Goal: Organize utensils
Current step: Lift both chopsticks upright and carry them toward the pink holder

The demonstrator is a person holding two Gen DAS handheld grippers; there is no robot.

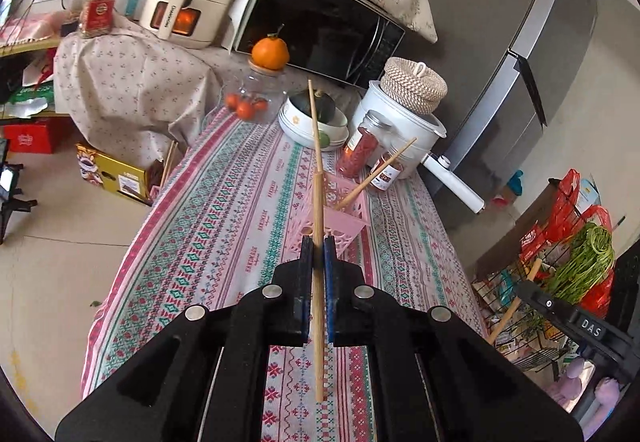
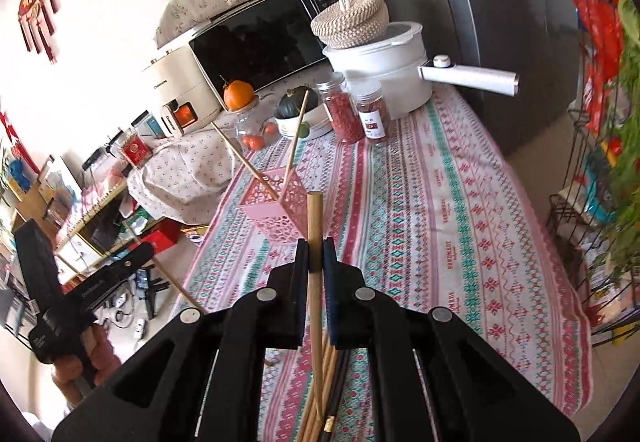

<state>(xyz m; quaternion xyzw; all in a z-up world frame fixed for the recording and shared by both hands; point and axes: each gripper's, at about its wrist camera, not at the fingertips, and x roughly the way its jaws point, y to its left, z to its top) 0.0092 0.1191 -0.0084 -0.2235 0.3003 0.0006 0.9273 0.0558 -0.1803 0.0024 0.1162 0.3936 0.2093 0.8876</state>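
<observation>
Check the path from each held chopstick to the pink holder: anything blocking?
Nothing visible stands in between. The left gripper and right gripper each clamp a wooden chopstick above bare tablecloth. The pink holder already has two chopsticks leaning in its mouth, which narrows the opening somewhat.

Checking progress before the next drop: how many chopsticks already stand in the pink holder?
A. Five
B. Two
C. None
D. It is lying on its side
B: two wooden chopsticks lean out of the upright pink holder on the tablecloth, while the left gripper and right gripper each clamp another chopstick.
</observation>
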